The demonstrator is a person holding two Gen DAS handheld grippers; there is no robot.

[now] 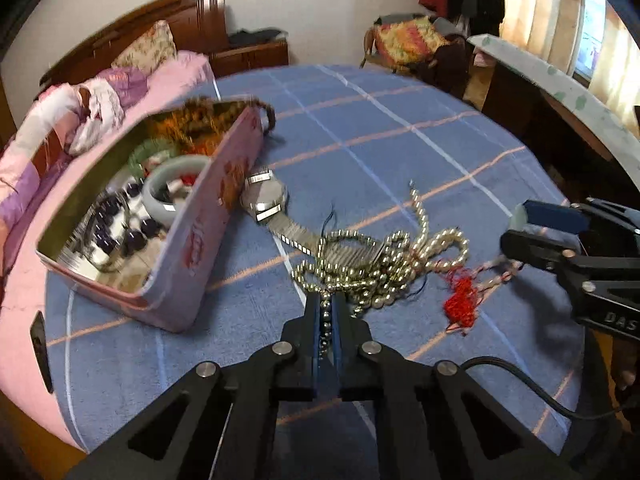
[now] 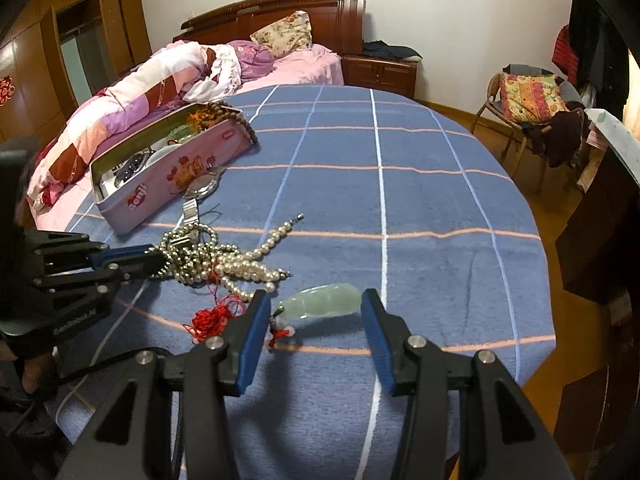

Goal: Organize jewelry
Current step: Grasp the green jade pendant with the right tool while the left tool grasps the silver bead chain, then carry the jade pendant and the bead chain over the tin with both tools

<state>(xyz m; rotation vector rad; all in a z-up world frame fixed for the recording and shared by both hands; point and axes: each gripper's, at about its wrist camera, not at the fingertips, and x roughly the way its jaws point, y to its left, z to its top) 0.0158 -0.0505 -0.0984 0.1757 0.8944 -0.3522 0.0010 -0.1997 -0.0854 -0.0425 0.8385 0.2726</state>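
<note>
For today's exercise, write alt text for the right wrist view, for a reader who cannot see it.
The open right gripper frames a pale green jade pendant on a blue checked blanket. To its left, the left gripper pinches a tangle of bead necklaces near a pink tin.

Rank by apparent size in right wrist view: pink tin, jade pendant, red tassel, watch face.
1. pink tin
2. jade pendant
3-4. red tassel and watch face: alike; the watch lies farther off, so unranked.
</note>
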